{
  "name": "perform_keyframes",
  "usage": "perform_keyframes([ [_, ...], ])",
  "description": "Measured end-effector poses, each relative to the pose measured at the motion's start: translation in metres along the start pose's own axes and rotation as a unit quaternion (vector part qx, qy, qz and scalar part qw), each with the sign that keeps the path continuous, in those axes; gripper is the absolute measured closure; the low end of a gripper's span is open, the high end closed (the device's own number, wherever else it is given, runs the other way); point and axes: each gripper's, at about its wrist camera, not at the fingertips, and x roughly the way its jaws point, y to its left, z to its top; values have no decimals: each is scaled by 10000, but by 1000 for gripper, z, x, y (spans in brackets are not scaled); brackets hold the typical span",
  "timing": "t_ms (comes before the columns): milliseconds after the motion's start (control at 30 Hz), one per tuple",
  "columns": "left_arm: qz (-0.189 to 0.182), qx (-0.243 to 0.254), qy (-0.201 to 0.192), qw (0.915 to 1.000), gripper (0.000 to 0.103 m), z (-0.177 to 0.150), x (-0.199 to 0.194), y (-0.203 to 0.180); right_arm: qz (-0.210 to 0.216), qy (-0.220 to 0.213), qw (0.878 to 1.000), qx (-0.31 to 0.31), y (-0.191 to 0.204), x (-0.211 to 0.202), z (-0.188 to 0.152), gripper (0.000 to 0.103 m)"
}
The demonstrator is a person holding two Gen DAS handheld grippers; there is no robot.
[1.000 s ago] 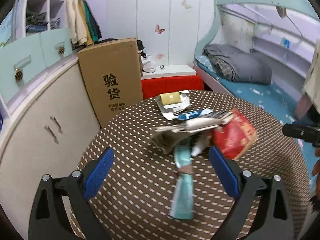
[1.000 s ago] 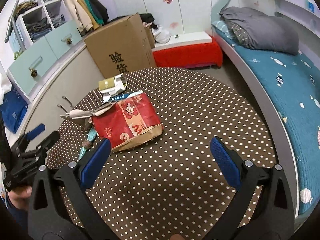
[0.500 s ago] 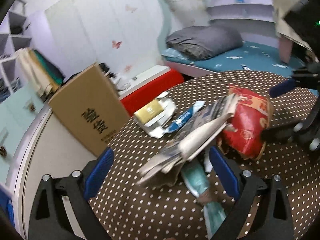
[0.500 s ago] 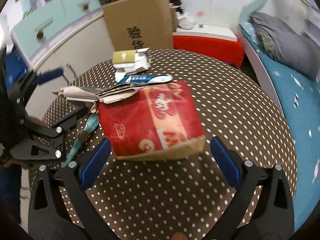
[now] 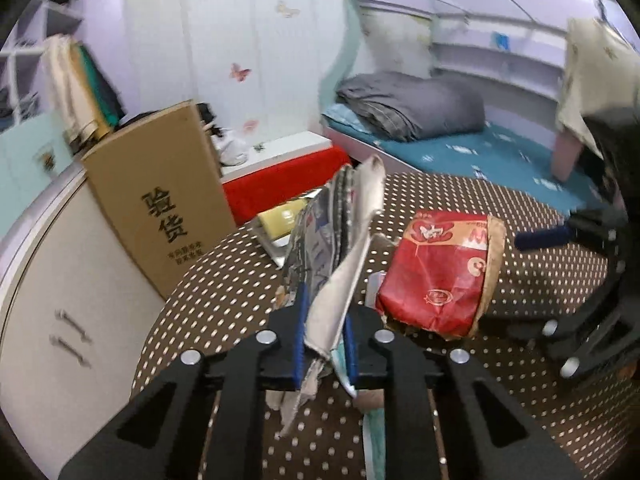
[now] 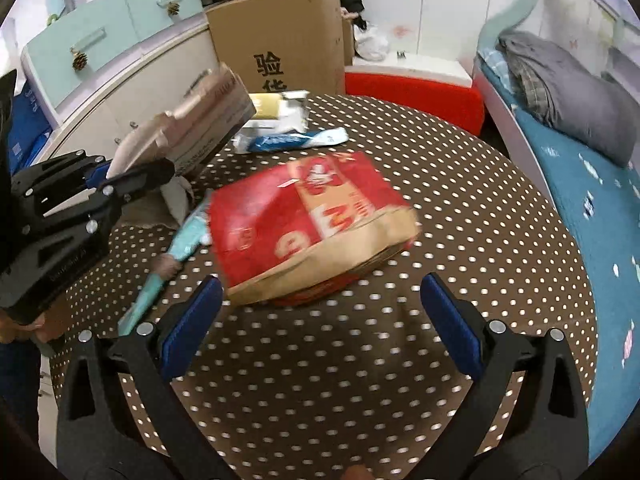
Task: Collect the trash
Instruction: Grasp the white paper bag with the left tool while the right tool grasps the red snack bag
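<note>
Trash lies bunched on the dotted desk (image 6: pixel 460 184), and the left gripper (image 5: pixel 323 344), angled down, is closing its fingers on a crumpled paper wad (image 5: pixel 344 248) that juts up between them. The right gripper (image 6: pixel 320 322) tilts steeply over the red bag (image 6: pixel 296 220), fingers spread wide around nothing.

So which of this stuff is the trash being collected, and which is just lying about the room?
Trash: folded newspaper the left gripper is closing on; red paper bag; teal wrapper; blue-white packet.

Lying about: cardboard box; grey blanket.
</note>
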Motion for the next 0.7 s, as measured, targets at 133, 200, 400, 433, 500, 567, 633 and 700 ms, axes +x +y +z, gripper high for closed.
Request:
perform_keyframes([
  [133,58,-441,-63,9990,93,-12,-23,7,-499,-217,9974,-463,27,3,-3,6],
  [200,101,-667,-78,9977,94,-18,-32,10,-759,-257,9955,-507,31,8,-6,6],
  [400,129,-1353,-129,9906,95,-36,-55,23,-1610,-441,9743,-1509,58,26,-9,6],
  [433,155,-1413,-146,9897,95,-38,-58,23,-1753,-465,9697,-1635,61,30,-8,6],
  [500,163,-1521,-153,9881,96,-41,-62,25,-2000,-488,9612,-1838,63,38,-6,6],
  [567,173,-1609,-151,9867,96,-43,-64,25,-2099,-593,9558,-1969,64,40,-6,6],
  [633,162,-1656,-150,9859,96,-45,-65,25,-2073,-627,9551,-2021,64,40,-6,7],
  [700,137,-1675,-148,9857,96,-46,-67,22,-1930,-684,9627,-1770,55,34,-4,44],
])
